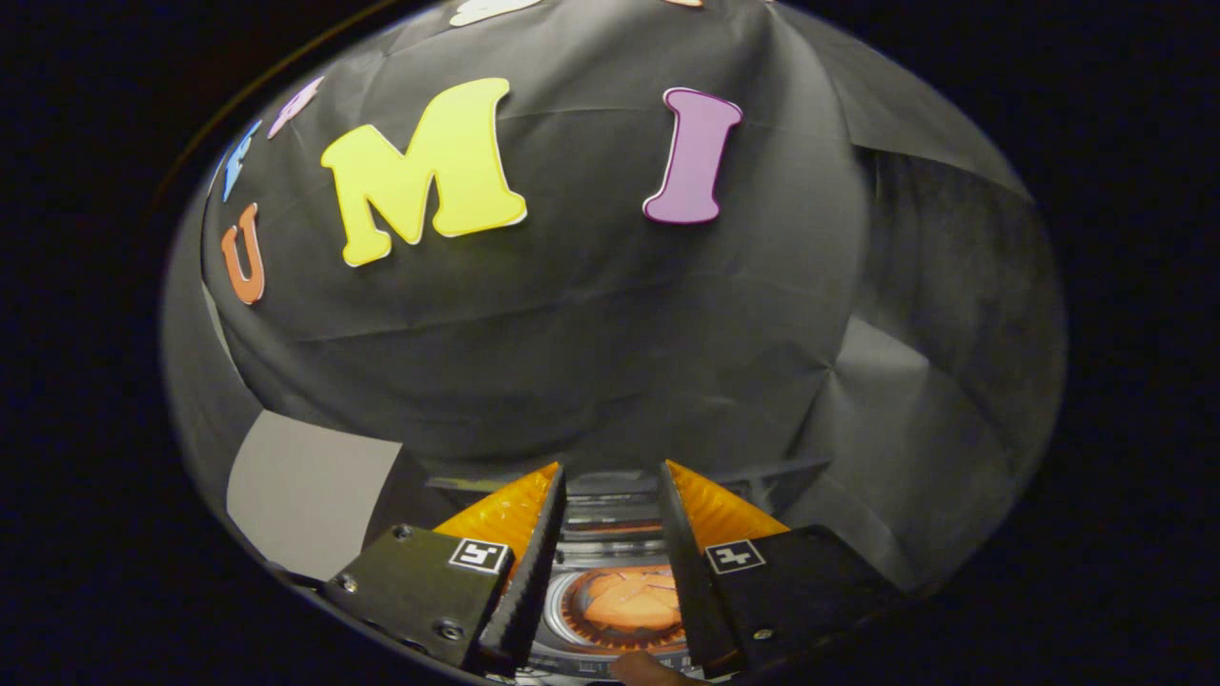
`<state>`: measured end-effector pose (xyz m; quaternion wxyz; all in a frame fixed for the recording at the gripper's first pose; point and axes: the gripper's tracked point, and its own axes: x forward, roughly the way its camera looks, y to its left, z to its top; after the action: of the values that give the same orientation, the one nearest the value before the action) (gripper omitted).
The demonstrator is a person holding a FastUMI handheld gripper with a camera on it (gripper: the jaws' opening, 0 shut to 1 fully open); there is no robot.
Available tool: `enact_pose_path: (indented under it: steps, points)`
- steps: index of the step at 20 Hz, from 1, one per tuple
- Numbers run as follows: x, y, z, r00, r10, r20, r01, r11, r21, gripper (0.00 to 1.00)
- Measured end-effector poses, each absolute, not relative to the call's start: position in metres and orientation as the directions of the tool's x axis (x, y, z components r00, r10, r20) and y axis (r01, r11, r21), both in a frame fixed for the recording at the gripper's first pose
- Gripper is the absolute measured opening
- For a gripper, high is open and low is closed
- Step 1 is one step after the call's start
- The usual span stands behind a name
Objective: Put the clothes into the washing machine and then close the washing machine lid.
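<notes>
Poised above the washing machine (pixel 610 534), gripper (pixel 610 476) parted and empty, fingers framing the round drum opening (pixel 620 610) below. Orange clothes (pixel 629 602) visible inside the drum, apparently already loaded, lid presumably next.

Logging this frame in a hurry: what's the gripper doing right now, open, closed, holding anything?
Gripper: open, nothing between its fingers; it hangs above the washing machine, whose drum shows orange clothes.
</notes>
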<state>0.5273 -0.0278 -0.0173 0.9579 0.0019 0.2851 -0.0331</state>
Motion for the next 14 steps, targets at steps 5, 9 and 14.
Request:
enact_pose_path:
  steps: [5,9,14]
  points:
    - [0.576,-0.025,-0.031,0.838,-0.046,-0.543,0.047,0.999,-0.012,0.62]
    - [0.584,-0.022,-0.061,0.788,-0.012,-0.616,0.061,0.997,0.057,0.62]
    - [0.588,-0.021,-0.091,0.764,-0.023,-0.645,0.048,0.999,0.021,0.62]
